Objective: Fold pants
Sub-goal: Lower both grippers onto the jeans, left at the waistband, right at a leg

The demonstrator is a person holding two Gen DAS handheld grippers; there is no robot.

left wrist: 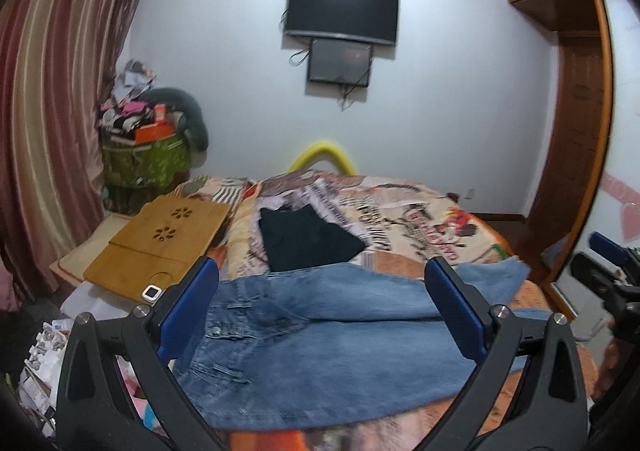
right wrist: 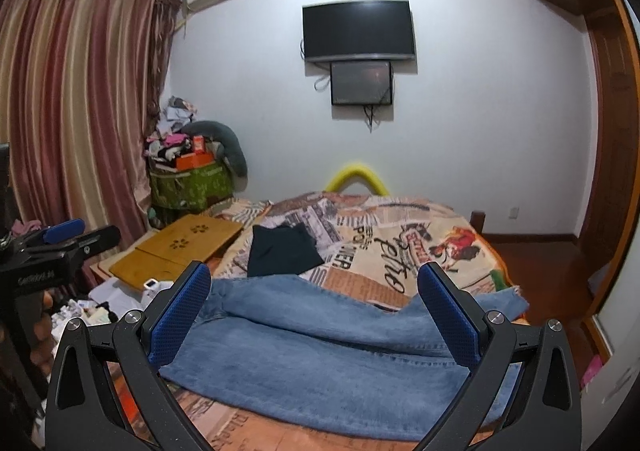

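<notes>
From my left wrist camera, the left gripper (left wrist: 320, 283) hangs with its blue-padded fingers spread wide and nothing between them, and the jeans (left wrist: 332, 335) lie flat on the bed just below and beyond the tips: waistband and belt loops toward the left finger, the two legs running off to the right past the right finger, the hem reaching the bed's right edge. Behind the jeans I see a black garment (left wrist: 304, 239) lying on the printed blanket (left wrist: 404, 219), near the denim's far edge. A wooden lap tray (left wrist: 156, 247) sits to the left of the bed, the right gripper (left wrist: 612, 271) pokes in at the right edge, and a TV (left wrist: 342, 11) hangs on the white wall. From my right wrist camera, the right gripper (right wrist: 316, 287) is likewise wide apart and holding nothing, poised above the jeans (right wrist: 320, 355), whose legs stretch across between its fingers, one leg lying slightly over the other. The left gripper (right wrist: 68, 239) shows at the left edge, well clear of the fabric. Striped curtains (right wrist: 76, 99) cover the left side, and a wooden wardrobe (right wrist: 612, 131) stands on the right
</notes>
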